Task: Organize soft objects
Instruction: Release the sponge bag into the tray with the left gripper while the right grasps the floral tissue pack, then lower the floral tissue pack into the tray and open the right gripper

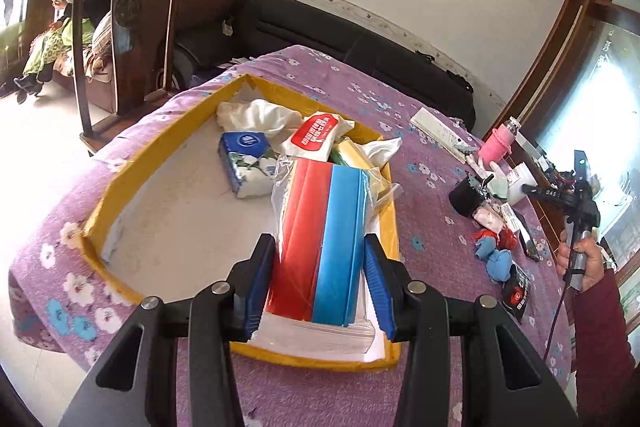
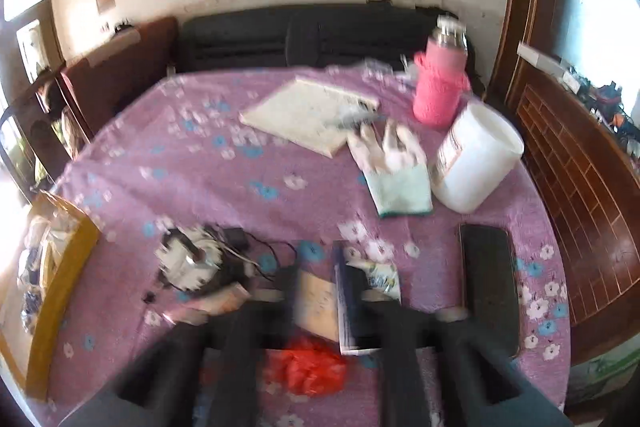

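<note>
My left gripper [image 1: 318,287] has its blue pads on both sides of a clear bag of red and blue cloths [image 1: 320,227], held at the near right end of the yellow-rimmed box [image 1: 160,143]. The box also holds a blue tissue pack [image 1: 246,163], a red-labelled wipes pack [image 1: 316,139] and a white cloth [image 1: 256,115]. My right gripper [image 2: 318,291] is blurred and open over the table, above a red and blue soft toy [image 2: 308,367], also seen in the left wrist view [image 1: 494,251]. A glove [image 2: 396,167] lies farther back.
On the purple flowered tablecloth [image 2: 200,167] are a pink bottle [image 2: 438,87], a white tub [image 2: 476,159], a flat white box [image 2: 308,115], a black phone [image 2: 488,267], a round black-and-white device [image 2: 192,263] and small packets. A wooden chair [image 1: 128,27] stands beyond the table.
</note>
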Demonstrator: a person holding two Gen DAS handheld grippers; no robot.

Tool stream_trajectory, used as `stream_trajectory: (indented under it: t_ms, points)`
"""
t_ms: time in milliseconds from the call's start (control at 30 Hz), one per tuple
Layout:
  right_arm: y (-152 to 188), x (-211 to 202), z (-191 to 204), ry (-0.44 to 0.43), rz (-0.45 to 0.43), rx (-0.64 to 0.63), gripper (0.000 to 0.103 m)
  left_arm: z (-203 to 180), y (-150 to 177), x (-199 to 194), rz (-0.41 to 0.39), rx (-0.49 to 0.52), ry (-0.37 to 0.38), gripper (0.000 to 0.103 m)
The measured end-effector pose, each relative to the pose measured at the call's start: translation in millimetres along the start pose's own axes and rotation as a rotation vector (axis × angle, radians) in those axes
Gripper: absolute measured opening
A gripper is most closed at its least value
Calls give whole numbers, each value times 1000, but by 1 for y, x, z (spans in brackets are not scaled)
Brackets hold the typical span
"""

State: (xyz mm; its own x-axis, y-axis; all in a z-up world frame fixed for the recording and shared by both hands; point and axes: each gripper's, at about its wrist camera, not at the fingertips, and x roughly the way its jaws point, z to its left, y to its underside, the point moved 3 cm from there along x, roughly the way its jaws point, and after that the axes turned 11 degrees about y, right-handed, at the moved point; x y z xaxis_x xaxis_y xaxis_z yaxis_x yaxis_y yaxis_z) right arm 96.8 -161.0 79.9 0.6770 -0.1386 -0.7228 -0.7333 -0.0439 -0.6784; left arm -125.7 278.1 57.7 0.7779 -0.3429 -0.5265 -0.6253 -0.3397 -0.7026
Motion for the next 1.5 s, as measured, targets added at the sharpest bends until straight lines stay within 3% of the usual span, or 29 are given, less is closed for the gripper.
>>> stream_trajectory:
  t_ms: [33,167,267,367,533,667,733,1033,1133,1167,1200,1333,1500]
  points:
    - [2,7,-2,6,28,-1,92,0,0,-1,0,3,-1,43]
    - [18,37,-13,65,73,5,92,2,2,0,5,-1,-6,43]
    - [29,60,-24,71,133,53,85,0,1,4,12,0,-9,43]
    - [36,80,-36,37,205,125,52,-2,1,7,17,3,-12,44]
    - [39,67,-50,-25,190,206,47,-1,-1,10,12,-2,-21,44]
    - [33,25,-52,-17,97,215,48,5,-10,11,21,14,-68,44]
    - [26,1,-44,-56,58,203,48,10,-18,13,33,35,-108,44]
    - [21,-78,84,-305,-11,-11,49,70,-53,54,165,-18,-258,44]
    - [29,-95,141,-385,3,-99,49,82,-62,68,182,-32,-279,52]
    - [32,-98,155,-403,8,-120,49,84,-64,70,181,-42,-271,59]
    - [35,-102,173,-424,13,-145,49,85,-65,70,177,-56,-263,64]
    - [46,-110,244,-476,28,-260,49,78,-63,52,115,-59,-199,66]
    - [62,-102,324,-508,85,-379,50,66,-54,5,-4,-18,-161,77]
